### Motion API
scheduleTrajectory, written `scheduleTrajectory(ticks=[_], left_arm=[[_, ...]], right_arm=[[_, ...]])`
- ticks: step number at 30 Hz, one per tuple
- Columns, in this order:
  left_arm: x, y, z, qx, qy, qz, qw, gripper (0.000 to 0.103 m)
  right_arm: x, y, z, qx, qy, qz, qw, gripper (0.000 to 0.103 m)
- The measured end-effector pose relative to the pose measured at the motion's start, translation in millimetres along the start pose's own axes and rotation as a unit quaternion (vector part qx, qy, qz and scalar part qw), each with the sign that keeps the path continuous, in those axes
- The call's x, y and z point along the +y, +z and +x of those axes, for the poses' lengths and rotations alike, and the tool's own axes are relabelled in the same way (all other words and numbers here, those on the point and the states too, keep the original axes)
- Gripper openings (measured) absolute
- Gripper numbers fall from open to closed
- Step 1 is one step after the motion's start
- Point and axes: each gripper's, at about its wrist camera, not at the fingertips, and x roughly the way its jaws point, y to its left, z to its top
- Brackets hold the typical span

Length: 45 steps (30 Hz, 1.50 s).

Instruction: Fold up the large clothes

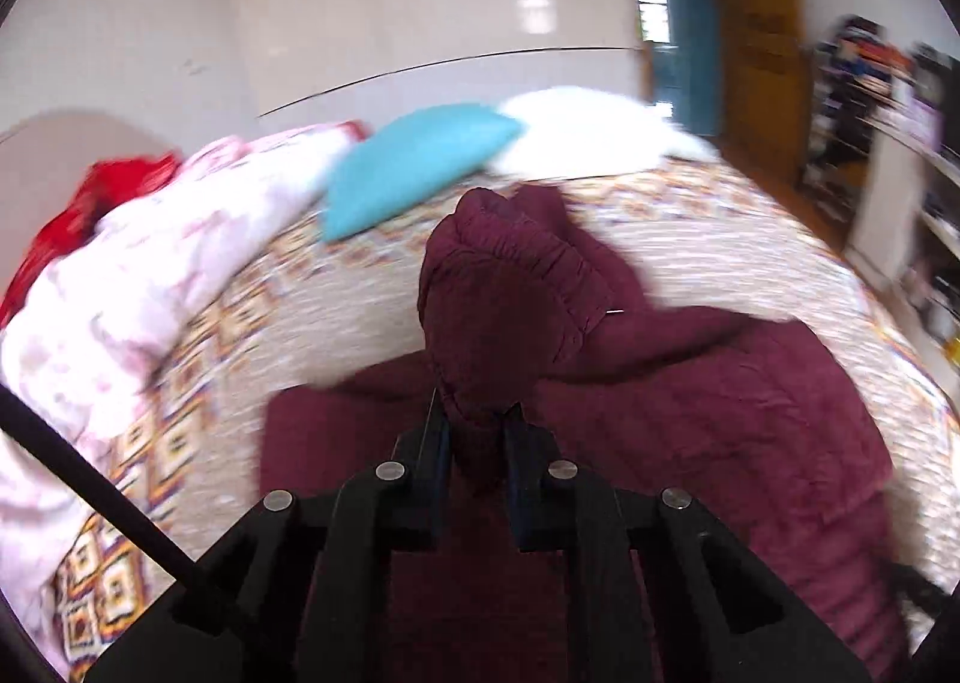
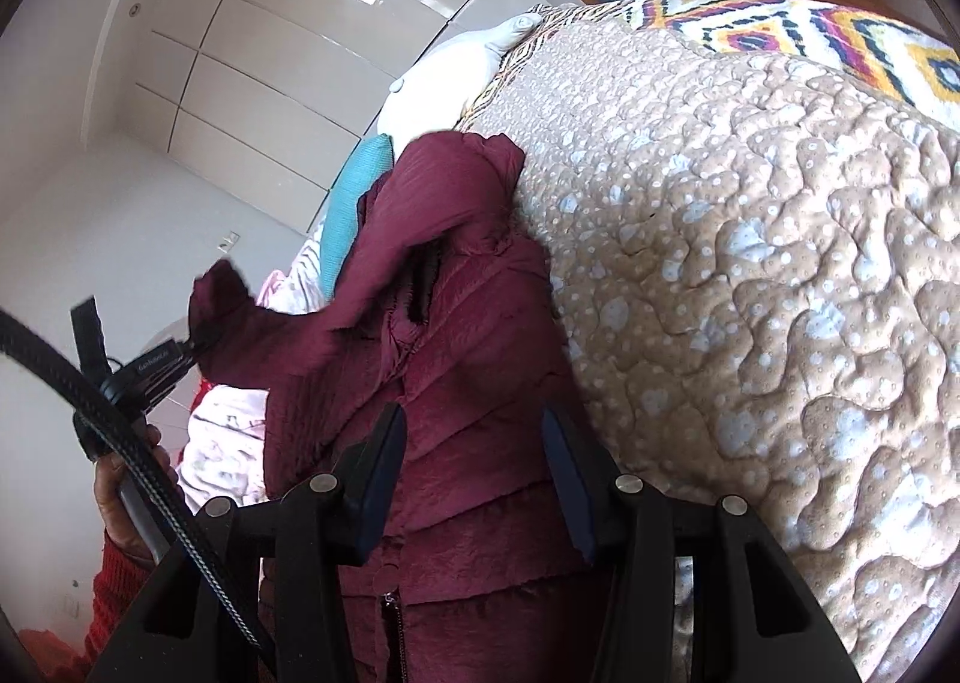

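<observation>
A maroon quilted jacket lies spread on the bed. My left gripper is shut on its sleeve, which rises bunched in front of the camera, lifted off the bed. In the right wrist view the left gripper pinches the sleeve's cuff in the air at the left. My right gripper stands open low over the jacket's front, beside the zip. The fabric runs flat between and past both fingers, with no bunching.
The bed has a beige quilted cover with a patterned border. A teal pillow, a white pillow, a pink quilt and red cloth lie at its far side. A hand in a red sleeve holds the left gripper. Shelves stand right.
</observation>
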Motion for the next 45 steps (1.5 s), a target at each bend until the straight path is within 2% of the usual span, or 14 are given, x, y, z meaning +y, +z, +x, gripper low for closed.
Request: scheduleTrajectory(ticks=[4,6,9,11,16,18,20,24,29,32,35,39,41,45], left_arm=[[55.5,-22.3,35.6,0.042,-0.005,-0.043,0.9982,0.014],[70.1,-38.5,53.3,0.058,-0.012,-0.06,0.9965,0.016],[85.5,-61.8,70.7,0.082,-0.032,-0.099,0.9912,0.027],[99.5,-76.9,79.7,0.098,-0.048,-0.139,0.9843,0.038],[140.6,-95.8,74.7,0.097,-0.108,-0.23,0.9624,0.042],[149.5,-98.6,65.6,0.09,-0.096,-0.235,0.9631,0.042],[161.1,-101.8,56.4,0.081,-0.086,-0.243,0.963,0.055],[177.0,-111.4,54.5,0.091,-0.096,-0.253,0.9583,0.056],[159.9,-112.5,33.4,0.078,-0.061,-0.196,0.9755,0.057],[150.3,-108.8,10.3,0.06,-0.062,-0.168,0.982,0.057],[146.0,-110.7,-24.1,0.038,-0.055,-0.135,0.9886,0.057],[148.7,-127.6,-63.6,0.022,-0.028,-0.092,0.9952,0.06],[150.6,-141.3,-76.9,0.023,-0.017,-0.076,0.9967,0.065],[156.5,-176.8,-86.1,0.055,-0.021,-0.068,0.996,0.065]], right_arm=[[37.1,2.9,2.6,0.001,-0.057,-0.053,0.997,0.051],[61.0,7.6,5.1,-0.001,-0.062,-0.075,0.995,0.052],[100.5,19.3,22.4,0.014,-0.065,-0.111,0.992,0.052],[123.4,26.3,41.0,0.026,-0.079,-0.135,0.987,0.051],[161.9,35.9,90.8,0.036,-0.126,-0.196,0.972,0.051],[167.6,37.0,106.4,0.035,-0.138,-0.211,0.967,0.051],[171.4,38.7,116.1,0.036,-0.153,-0.23,0.96,0.051],[157.2,48.2,148.7,0.061,-0.201,-0.233,0.95,0.051],[132.3,64.6,168.2,0.073,-0.272,-0.215,0.935,0.051],[137.3,70.3,149.6,0.06,-0.261,-0.21,0.94,0.051],[146.4,64.0,108.5,0.055,-0.229,-0.212,0.948,0.051],[138.2,36.8,38.0,0.074,-0.202,-0.218,0.952,0.06],[126.8,21.4,7.8,0.081,-0.201,-0.219,0.951,0.06],[88.3,-7.3,-44.4,0.091,-0.208,-0.189,0.955,0.061]])
